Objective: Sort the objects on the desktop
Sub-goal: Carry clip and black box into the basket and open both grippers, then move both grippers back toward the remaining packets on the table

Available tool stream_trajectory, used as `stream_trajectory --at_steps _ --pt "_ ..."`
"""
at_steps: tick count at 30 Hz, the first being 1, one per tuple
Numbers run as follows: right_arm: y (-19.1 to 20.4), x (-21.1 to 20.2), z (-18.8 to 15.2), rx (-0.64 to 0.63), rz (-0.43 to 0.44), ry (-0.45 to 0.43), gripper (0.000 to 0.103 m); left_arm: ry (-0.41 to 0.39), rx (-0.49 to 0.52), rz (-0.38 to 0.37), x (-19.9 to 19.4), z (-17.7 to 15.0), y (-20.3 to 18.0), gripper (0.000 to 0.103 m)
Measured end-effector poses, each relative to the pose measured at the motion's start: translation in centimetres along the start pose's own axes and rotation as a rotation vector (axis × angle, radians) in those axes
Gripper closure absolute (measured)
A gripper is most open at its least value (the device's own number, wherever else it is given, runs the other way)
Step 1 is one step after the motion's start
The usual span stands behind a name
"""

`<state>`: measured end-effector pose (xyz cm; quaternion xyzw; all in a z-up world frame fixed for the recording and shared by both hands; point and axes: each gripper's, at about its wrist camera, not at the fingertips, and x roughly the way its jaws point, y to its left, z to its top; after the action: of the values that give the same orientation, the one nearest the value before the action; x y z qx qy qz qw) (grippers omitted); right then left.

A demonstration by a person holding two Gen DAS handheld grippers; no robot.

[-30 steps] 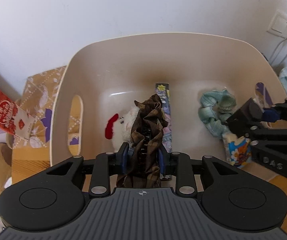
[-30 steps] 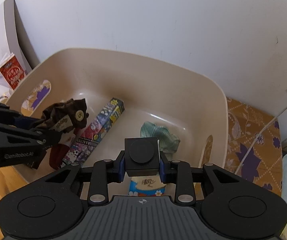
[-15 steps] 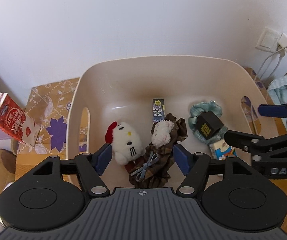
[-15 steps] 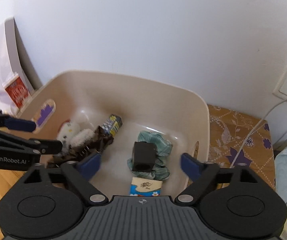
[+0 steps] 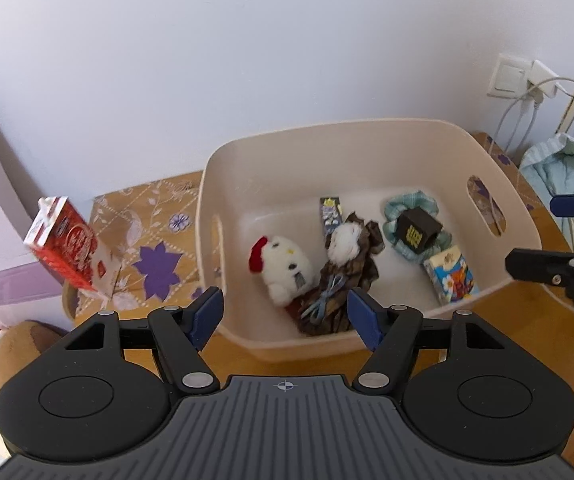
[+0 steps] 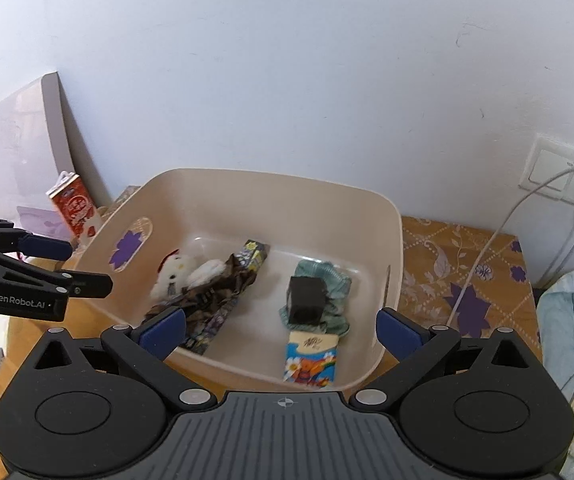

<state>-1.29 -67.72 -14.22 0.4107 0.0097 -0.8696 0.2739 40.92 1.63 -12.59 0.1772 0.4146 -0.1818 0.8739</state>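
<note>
While the beige bin (image 5: 367,148) stood on the worktop (image 5: 543,320) against the wall, we saw the sorted things lying inside it: a white plush cat (image 5: 283,268) at the left, a brown plaid hair clip (image 5: 347,276) just beside it, a dark printed box (image 5: 330,214) behind, and at the right a black cube (image 5: 418,230) resting on a green scrunchie (image 5: 407,206), with a colourful tissue pack (image 5: 451,278) nearer. We held our left gripper (image 5: 285,316) above the near rim, fingers spread wide and holding nothing; our right gripper (image 6: 283,330) was likewise wide apart and empty. A red carton (image 5: 65,244) stood left of the bin.
</note>
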Motion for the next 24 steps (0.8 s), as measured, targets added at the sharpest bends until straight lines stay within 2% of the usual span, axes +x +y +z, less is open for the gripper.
stream_trajectory --at_steps 5,9,15,24 --pt "0.7 -0.5 -1.6 0.041 0.005 0.027 0.0 0.025 0.023 -0.011 -1.1 -2.3 0.7 0.032" --pt "1.5 0.3 -3.5 0.059 -0.013 0.083 0.0 0.068 0.057 -0.033 -1.1 -4.5 0.8 0.032" --pt "2.9 2.2 -6.4 0.095 -0.05 0.181 0.0 0.133 0.098 -0.061 -0.1 -7.6 0.3 0.033" --pt "3.4 5.0 -8.9 0.157 -0.09 0.257 0.0 0.207 0.148 -0.104 2.1 -11.1 -0.7 0.033"
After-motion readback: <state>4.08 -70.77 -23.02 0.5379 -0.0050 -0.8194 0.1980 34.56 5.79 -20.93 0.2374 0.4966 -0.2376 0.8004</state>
